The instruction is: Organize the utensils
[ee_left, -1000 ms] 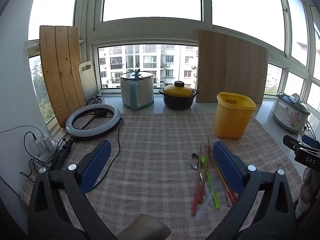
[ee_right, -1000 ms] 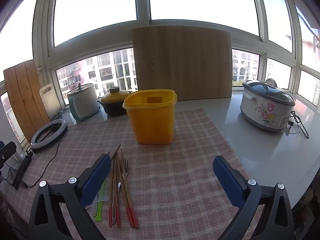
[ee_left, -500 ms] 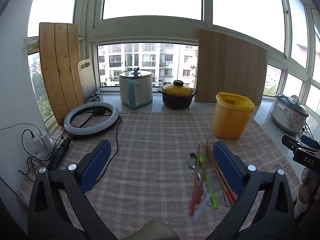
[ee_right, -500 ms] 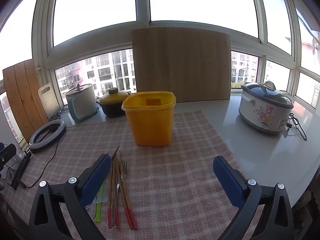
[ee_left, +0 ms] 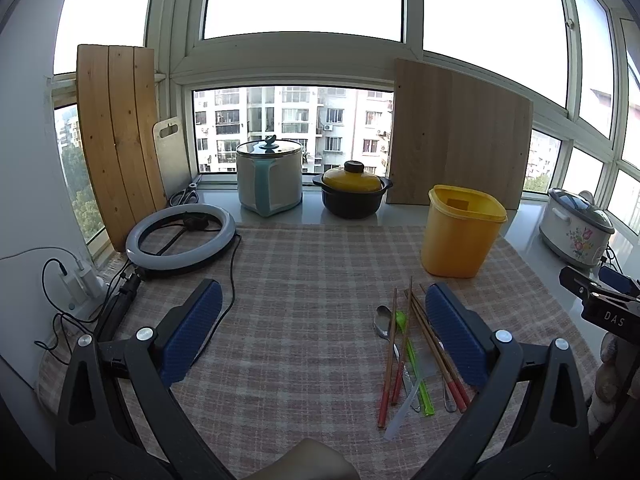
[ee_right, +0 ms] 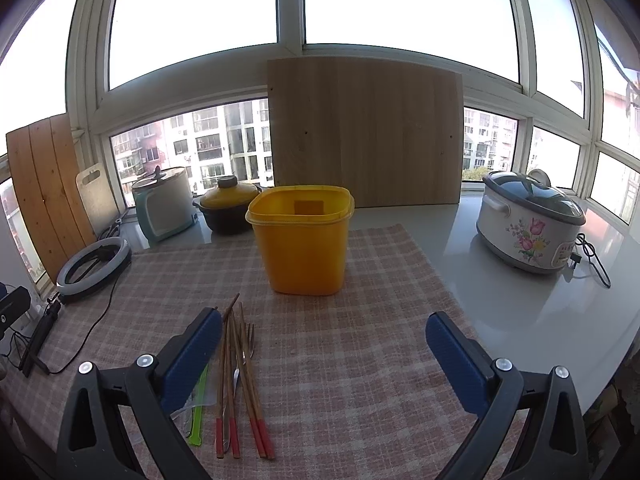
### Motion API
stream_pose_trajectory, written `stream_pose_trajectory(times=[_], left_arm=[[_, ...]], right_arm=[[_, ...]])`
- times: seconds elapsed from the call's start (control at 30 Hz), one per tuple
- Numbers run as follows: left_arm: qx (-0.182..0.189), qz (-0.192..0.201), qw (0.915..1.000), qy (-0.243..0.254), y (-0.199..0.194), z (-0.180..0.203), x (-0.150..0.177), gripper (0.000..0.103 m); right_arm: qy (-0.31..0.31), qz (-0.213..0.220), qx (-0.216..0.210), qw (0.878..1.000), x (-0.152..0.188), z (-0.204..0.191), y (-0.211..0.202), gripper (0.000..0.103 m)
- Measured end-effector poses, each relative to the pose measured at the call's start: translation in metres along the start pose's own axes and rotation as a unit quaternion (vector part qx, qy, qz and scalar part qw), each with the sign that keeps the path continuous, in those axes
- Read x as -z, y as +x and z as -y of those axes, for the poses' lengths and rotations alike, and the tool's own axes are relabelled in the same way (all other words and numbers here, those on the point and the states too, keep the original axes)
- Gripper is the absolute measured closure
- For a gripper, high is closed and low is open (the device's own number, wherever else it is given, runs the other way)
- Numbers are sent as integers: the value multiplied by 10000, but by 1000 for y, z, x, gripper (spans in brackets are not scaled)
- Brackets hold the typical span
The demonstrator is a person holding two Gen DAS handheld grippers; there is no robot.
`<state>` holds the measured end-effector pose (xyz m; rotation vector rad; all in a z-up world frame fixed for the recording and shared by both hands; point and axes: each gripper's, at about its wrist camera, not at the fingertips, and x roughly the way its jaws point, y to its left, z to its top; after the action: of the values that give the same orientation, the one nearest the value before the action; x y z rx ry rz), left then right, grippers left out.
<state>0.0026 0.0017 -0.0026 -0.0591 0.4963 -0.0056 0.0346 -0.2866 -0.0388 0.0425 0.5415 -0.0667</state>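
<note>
A pile of utensils lies on the checked cloth: red-tipped wooden chopsticks, a metal spoon, a green plastic utensil and a fork. Behind them stands an open yellow container, nothing visible inside. My left gripper is open above the cloth, its right finger beside the pile. My right gripper is open too, its left finger over the pile's left side. Neither holds anything.
A ring light with cables lies at the left. A white-blue cooker, a yellow-lidded black pot and wooden boards line the window. A floral rice cooker stands on the grey counter at right.
Both grippers have pulled back and risen slightly, so the container and utensils sit a little farther off. Nothing on the table has moved.
</note>
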Motion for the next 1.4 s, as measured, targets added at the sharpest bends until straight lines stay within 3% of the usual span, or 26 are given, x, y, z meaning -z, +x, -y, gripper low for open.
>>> stream_pose_trajectory(times=[1.4], left_arm=[[86, -83, 9999, -26, 4, 11, 7, 0]], right_arm=[[-17, -90, -31, 10000, 4, -5, 5, 0]])
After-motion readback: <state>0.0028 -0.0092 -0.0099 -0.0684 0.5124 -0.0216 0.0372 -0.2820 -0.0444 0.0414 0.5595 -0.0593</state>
